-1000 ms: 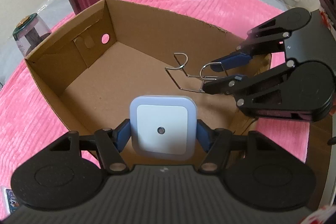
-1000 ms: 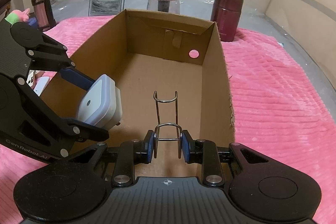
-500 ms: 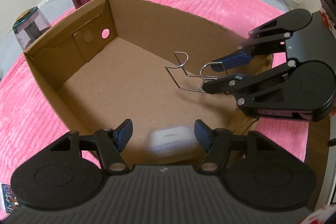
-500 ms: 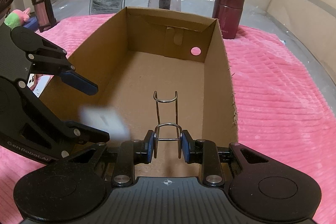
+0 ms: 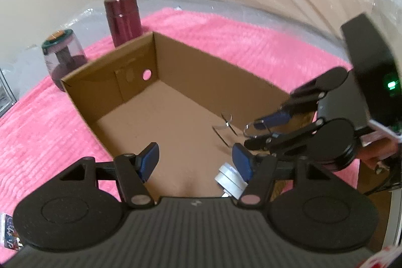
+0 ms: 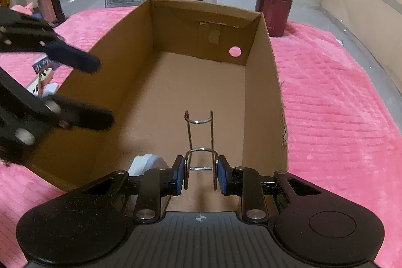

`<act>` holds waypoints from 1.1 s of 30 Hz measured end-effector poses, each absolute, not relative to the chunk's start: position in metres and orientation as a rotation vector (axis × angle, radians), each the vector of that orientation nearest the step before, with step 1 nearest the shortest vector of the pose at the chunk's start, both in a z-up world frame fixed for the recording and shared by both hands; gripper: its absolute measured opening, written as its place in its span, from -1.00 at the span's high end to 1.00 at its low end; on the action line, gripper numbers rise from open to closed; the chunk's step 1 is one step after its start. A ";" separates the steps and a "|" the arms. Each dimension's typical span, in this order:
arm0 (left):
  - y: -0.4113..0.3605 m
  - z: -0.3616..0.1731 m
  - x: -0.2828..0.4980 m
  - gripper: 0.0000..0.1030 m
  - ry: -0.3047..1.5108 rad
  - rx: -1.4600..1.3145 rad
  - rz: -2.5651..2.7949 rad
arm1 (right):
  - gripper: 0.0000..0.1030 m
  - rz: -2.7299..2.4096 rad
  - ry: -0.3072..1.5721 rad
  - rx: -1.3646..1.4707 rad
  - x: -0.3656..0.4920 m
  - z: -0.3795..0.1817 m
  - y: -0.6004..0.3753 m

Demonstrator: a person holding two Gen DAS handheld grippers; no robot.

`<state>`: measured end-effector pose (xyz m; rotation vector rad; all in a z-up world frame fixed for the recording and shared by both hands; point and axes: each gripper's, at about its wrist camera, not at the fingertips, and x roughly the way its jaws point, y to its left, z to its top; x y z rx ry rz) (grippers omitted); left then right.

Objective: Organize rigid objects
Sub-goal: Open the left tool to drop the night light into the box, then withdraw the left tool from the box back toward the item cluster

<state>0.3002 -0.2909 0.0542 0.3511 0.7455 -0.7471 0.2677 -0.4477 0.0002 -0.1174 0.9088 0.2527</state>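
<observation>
Right wrist view: my right gripper (image 6: 200, 176) is clamped on the wire holder (image 6: 199, 140) over the cardboard box (image 6: 263, 97). My left gripper (image 5: 196, 160) stands apart with nothing between its pads; the white night light (image 5: 230, 178) lies on the box floor beneath it.

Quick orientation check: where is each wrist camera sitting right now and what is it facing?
Left wrist: on the left gripper, angled down into the cardboard box; its open fingers show, with the right gripper at right.
Right wrist: on the right gripper, looking down the length of the box; its fingers clamp the wire holder, left gripper at left.
Shared: box, white night light, maroon flask.
</observation>
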 end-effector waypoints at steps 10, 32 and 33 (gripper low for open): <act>-0.260 0.066 0.288 -0.17 0.710 0.264 -0.713 | 0.53 0.253 0.901 -0.072 0.264 0.003 -0.449; -0.128 0.104 0.174 -0.27 0.526 -0.009 -0.483 | -0.14 0.249 0.523 0.132 0.133 0.098 -0.395; -0.119 0.104 0.168 -0.28 0.523 -0.017 -0.464 | -0.16 0.254 0.513 0.139 0.125 0.099 -0.389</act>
